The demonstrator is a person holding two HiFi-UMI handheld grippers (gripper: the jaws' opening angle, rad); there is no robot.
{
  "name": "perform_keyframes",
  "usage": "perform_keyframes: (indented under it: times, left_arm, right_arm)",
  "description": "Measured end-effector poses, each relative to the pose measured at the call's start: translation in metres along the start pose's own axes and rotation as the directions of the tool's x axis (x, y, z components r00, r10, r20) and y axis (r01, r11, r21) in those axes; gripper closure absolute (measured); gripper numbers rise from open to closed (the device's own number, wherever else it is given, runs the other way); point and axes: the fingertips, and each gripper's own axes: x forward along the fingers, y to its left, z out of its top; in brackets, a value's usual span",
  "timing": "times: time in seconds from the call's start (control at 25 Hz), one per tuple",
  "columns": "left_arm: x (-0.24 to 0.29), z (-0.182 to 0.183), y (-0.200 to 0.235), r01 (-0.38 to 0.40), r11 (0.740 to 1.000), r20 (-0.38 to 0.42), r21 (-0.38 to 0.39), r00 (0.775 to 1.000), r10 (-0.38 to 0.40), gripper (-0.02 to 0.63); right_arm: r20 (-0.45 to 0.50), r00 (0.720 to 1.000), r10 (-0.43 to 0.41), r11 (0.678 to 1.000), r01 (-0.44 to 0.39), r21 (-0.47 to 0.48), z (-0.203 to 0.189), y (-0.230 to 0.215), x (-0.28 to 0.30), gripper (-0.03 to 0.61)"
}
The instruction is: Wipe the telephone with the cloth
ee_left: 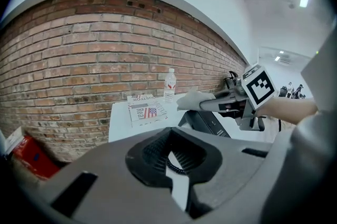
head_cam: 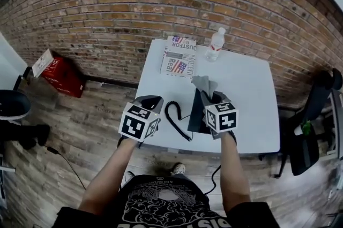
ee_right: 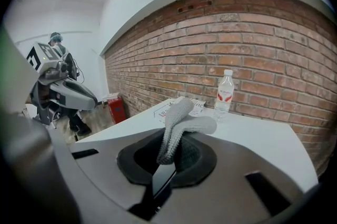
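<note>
Since the job is just a wipe-down, the layout mostly makes sense to me; the brick wall point(head_cam: 161, 2) runs along the back and the white table point(head_cam: 252, 88) is shoved up against it, so nothing can slide off the far edge.

The black telephone point(head_cam: 196, 112) sits at the middle of the table's near edge, right in front of the person; I'd guess that's so both arms reach it easily. A folded newspaper point(head_cam: 178, 57) lies at the far edge toward the far-left corner, well apart from the phone and out of the wiping zone.

There are 2 grippers in play. The right gripper point(head_cam: 210, 97) is over the phone with its jaws clamped on the grey cloth point(ee_right: 179, 123); only 1 end is pinched, and the rest sticks out past the tips as a loose floppy wad, which is probably what you want for dragging over a surface. I can't tell if the cloth is actually touching the phone yet; the head view hides that.

The left gripper point(head_cam: 150, 101) hangs over the near edge toward the near-left corner, jaws drawn together with nothing between them, just a thin slit showing table. My guess is it's parked there to steady the phone or the handset if it scoots.

A water bottle point(head_cam: 215, 44) stands upright at the far edge, just beside the newspaper. The coiled cord point(head_cam: 174, 117) loops across the table between the left gripper and the phone; it could snag, so watch that.
</note>
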Motion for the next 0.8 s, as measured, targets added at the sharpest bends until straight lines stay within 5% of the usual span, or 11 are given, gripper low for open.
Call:
perform_keyframes:
  times: [0.8]
  left_arm:
    - [-0.026, -0.030, -0.004, 0.022, 1.000, -0.022, -0.001, 1.000, -0.022, 0.607]
  right_arm:
    - [-0.086, 0.996, 0.027, 0.998, -0.021, 0.067, -0.052, 0.034, 0.001, 0.568]
